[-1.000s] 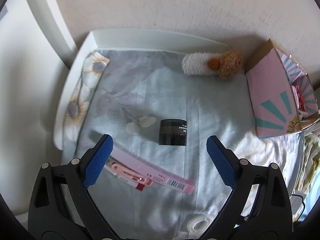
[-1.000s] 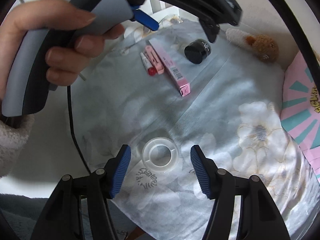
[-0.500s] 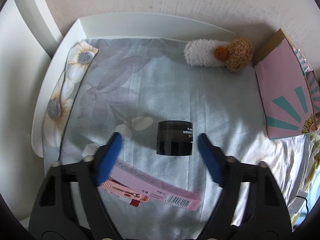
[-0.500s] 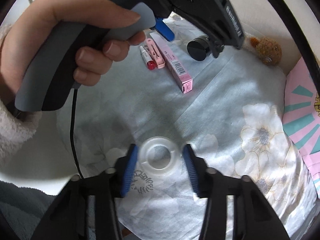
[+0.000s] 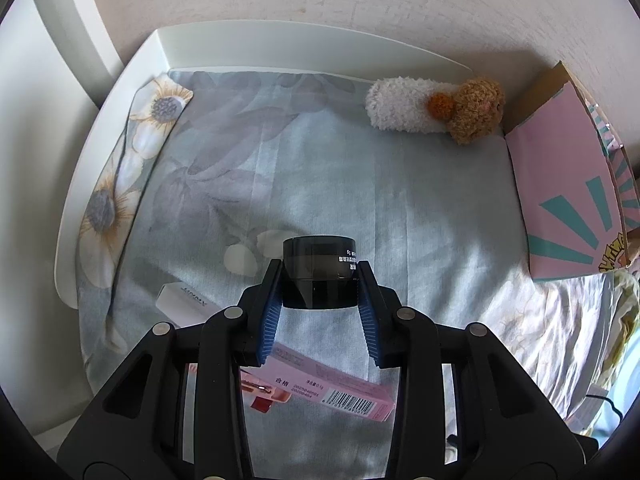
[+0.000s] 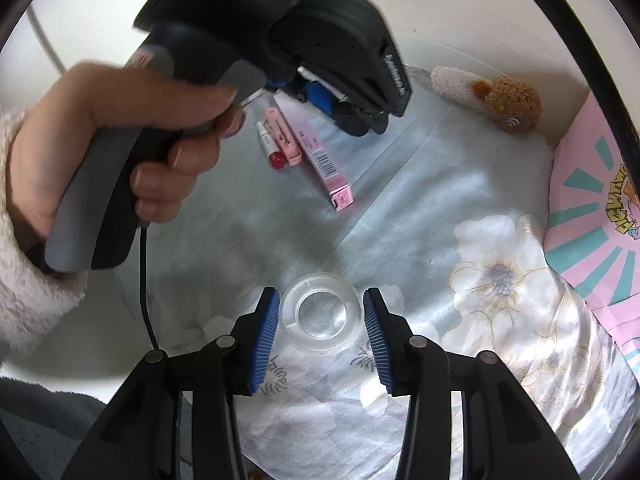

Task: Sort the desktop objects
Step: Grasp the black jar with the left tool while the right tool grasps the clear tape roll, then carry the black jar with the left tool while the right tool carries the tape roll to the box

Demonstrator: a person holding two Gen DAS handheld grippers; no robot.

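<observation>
While pads pinch it, black jar (image 5: pixel 319 272) sits inside left gripper (image 5: pixel 319 280) (upright).

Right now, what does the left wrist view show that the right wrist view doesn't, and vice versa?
Left wrist only: a clear look at the black jar pinched in the left tongs, which just closed. Right wrist only: the clear tape roll between the right tongs, which just narrowed, contact unclear; the hand holding the left handle. Both: pink carton, plush toy, pink box, floral cloth.
</observation>
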